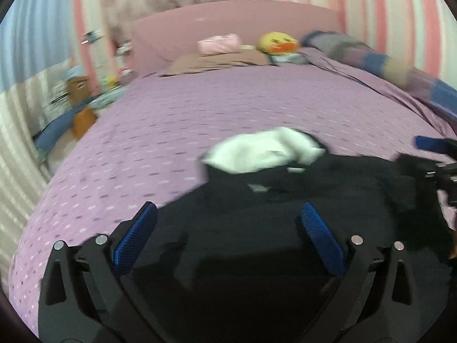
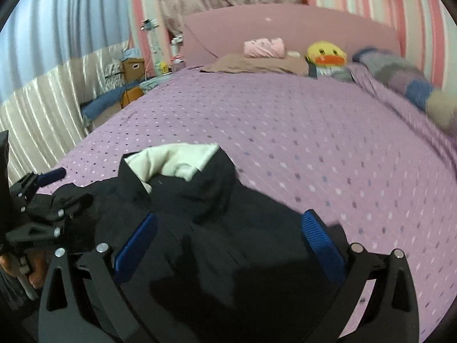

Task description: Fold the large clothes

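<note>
A large black garment (image 1: pixel 285 214) (image 2: pixel 200 214) lies bunched on the purple dotted bedspread (image 1: pixel 200 108) (image 2: pixel 285 131). Its white lining (image 1: pixel 265 151) (image 2: pixel 171 160) shows at the far end. In the left wrist view my left gripper (image 1: pixel 228 211) hovers over the near part of the garment, its blue pads spread wide with nothing between them. My right gripper (image 2: pixel 230 218) is likewise open above the cloth, gripping nothing. Each gripper shows at the edge of the other's view: the right one (image 1: pixel 431 154) at the far right, the left one (image 2: pixel 54 185) at the far left, held by a hand.
At the head of the bed lie a brown pillow (image 2: pixel 257 64), a folded pink item (image 2: pixel 264 47) and a yellow duck plush (image 2: pixel 325 54) against the pink headboard (image 2: pixel 285 25). A patchwork blanket (image 2: pixel 414 85) runs along the right side. Boxes and clutter (image 2: pixel 131 68) stand left of the bed.
</note>
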A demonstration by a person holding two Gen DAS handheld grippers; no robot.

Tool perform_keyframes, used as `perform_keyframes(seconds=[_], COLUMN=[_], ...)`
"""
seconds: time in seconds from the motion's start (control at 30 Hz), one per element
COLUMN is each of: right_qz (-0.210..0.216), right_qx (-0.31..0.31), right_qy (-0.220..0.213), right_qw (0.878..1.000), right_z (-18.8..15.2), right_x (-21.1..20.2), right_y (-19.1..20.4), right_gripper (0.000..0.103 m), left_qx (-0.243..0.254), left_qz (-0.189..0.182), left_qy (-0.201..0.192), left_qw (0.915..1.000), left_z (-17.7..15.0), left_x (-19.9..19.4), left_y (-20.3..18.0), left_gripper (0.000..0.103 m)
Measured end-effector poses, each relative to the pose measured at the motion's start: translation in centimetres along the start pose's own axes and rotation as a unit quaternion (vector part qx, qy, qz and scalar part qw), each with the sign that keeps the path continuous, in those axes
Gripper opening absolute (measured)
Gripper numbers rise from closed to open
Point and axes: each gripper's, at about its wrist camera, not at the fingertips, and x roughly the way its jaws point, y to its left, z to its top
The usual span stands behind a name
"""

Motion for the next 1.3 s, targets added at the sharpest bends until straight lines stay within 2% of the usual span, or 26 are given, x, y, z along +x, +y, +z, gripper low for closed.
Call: perform_keyframes(seconds=[0.07, 0.13, 0.3, 0.43, 0.57, 1.3], right_qz=[-0.007, -0.019, -0.041, -0.057, -0.052, -0.017], right_qx=[0.029, 0.037, 0.021, 0.003, 0.004, 0.029], right_qy=[0.022, 0.019, 0.011, 0.003, 0.012, 0.012], right_qw=[0.999, 0.999, 0.999, 0.998, 0.999, 0.999], right_z=[-1.0, -1.5, -2.7, -3.1, -3.4, -4.2], right_x=[1.3, 1.8, 3.1, 3.9, 4.6, 5.5], right_y=[-1.9, -2.7, -2.4, -1.6, -1.9, -2.9], right_gripper=[0.101, 0.101, 0.102, 0.102, 0.102, 0.102], left_qx=[0.033, 0.041, -0.013, -0.023, -0.036, -0.053], left_qz=[0.02, 0.027, -0.012, -0.021, -0.034, -0.048], left_qy=[0.017, 0.033, 0.045, 0.039, 0.039, 0.02], left_qw=[0.9991, 0.9982, 0.9988, 0.9987, 0.998, 0.9972], left_z=[-0.3, -1.0, -2.2, -3.2, -3.3, -3.5], left_x=[1.6, 3.0, 4.9, 5.6, 6.3, 7.1], left_y=[-2.4, -3.1, -1.4, -0.9, -0.7, -0.9], left_gripper=[0.1, 0.1, 0.1, 0.1, 0.1, 0.1])
